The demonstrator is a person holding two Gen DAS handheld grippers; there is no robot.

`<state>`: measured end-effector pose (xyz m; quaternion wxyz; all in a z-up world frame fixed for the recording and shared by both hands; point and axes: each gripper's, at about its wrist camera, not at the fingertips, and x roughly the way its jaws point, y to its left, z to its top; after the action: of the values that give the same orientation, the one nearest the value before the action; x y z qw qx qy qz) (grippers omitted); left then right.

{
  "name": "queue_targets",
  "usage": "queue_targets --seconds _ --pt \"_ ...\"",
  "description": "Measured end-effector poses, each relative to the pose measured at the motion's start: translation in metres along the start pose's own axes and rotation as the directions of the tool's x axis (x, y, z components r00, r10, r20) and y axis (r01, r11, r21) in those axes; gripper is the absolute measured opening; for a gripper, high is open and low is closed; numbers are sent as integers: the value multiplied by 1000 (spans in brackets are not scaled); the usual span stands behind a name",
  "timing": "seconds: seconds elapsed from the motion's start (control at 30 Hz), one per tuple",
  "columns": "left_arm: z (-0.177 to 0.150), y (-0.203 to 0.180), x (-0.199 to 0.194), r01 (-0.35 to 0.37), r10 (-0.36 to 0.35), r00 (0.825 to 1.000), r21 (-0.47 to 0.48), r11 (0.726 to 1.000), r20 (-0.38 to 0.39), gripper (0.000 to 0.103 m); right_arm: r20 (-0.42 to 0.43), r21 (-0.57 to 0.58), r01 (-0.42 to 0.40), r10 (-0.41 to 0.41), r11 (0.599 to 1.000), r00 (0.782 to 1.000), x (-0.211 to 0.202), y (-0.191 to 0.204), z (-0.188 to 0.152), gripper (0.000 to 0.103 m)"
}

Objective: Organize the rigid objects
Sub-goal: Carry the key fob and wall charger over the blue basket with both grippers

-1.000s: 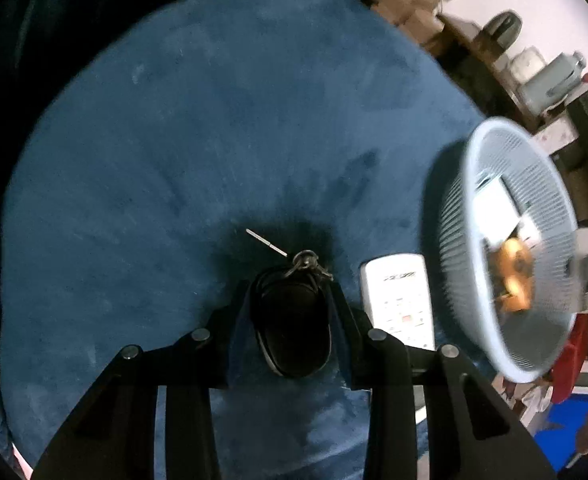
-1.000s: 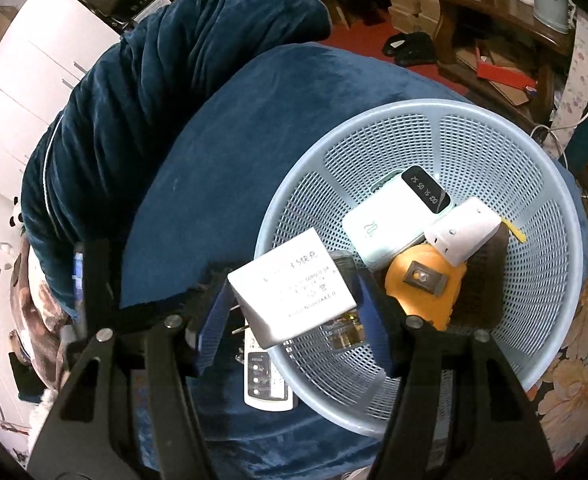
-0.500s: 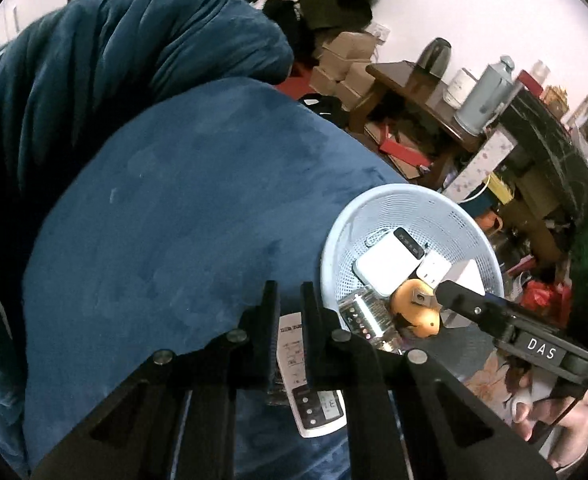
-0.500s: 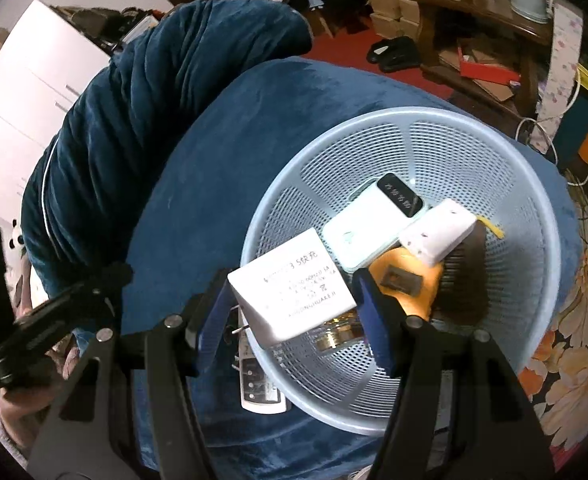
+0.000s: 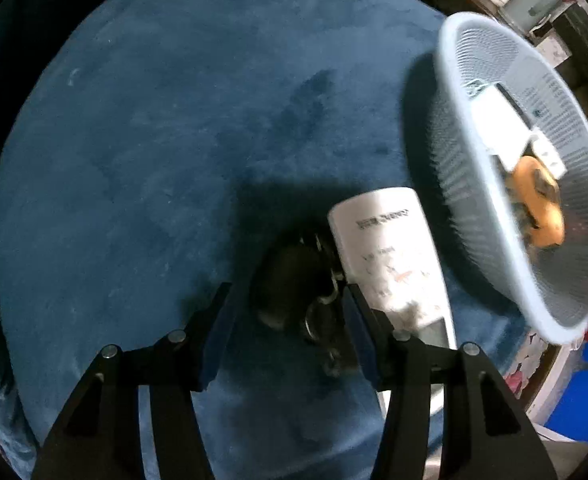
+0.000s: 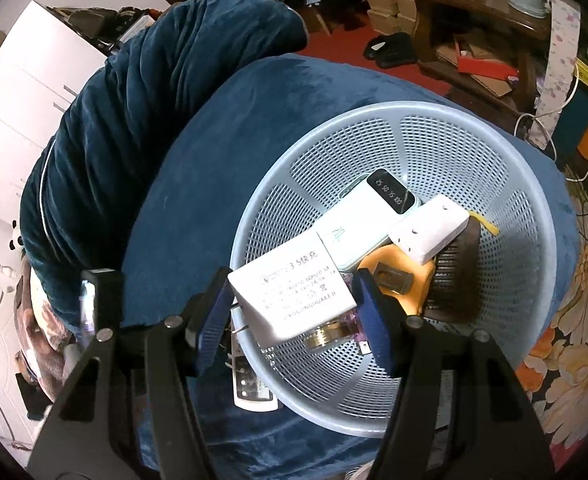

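Note:
A pale blue mesh basket sits on the blue velvet round seat; it also shows in the left wrist view. My right gripper is shut on a white charger and holds it over the basket's near rim. The basket holds a white power bank, a white adapter, an orange object and a dark brush. My left gripper is open around a black key fob with keys on the seat, next to a white remote.
A blue velvet backrest rises behind the seat. A dark wooden table with clutter, boxes and shoes stands beyond. A floral floor mat lies at the right. White cabinets stand at the left.
My left gripper dropped back down to the seat and opened around the black key fob. My right gripper holds the white charger over the basket almost unmoved.

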<state>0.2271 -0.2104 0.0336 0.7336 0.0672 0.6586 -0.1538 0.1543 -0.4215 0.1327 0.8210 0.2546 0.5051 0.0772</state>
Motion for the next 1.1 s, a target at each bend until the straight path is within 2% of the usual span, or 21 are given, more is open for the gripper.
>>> queue_targets --seconds 0.07,0.17,0.27,0.33,0.43,0.63,0.8,1.1 --pt "5 2 12 26 -26 1000 -11 1000 -7 56 1 -3 4 -4 1000 1000 0 1 1 62" --pt "7 0 24 21 -21 1000 9 1000 -6 55 -1 -8 10 -11 1000 1000 3 2 2 62" --pt "7 9 14 78 -78 997 -50 996 -3 25 -11 -10 14 -14 1000 1000 7 4 1 62" --pt "3 22 3 114 -113 993 -100 988 19 19 -12 -17 14 -14 1000 1000 8 7 0 62" --pt "-7 35 -13 149 -143 988 -134 980 57 16 -13 -27 11 -11 1000 1000 9 12 0 62" --pt "-17 47 -45 167 -145 980 -165 972 133 15 -16 -44 3 -4 999 1000 9 18 -3 62" --pt "-22 30 -86 159 -128 967 -128 979 219 15 -5 -37 3 -3 999 1000 6 18 -4 62" --pt "3 -23 -139 189 -175 922 -8 982 346 15 18 9 13 -13 1000 1000 -4 1 -3 62"
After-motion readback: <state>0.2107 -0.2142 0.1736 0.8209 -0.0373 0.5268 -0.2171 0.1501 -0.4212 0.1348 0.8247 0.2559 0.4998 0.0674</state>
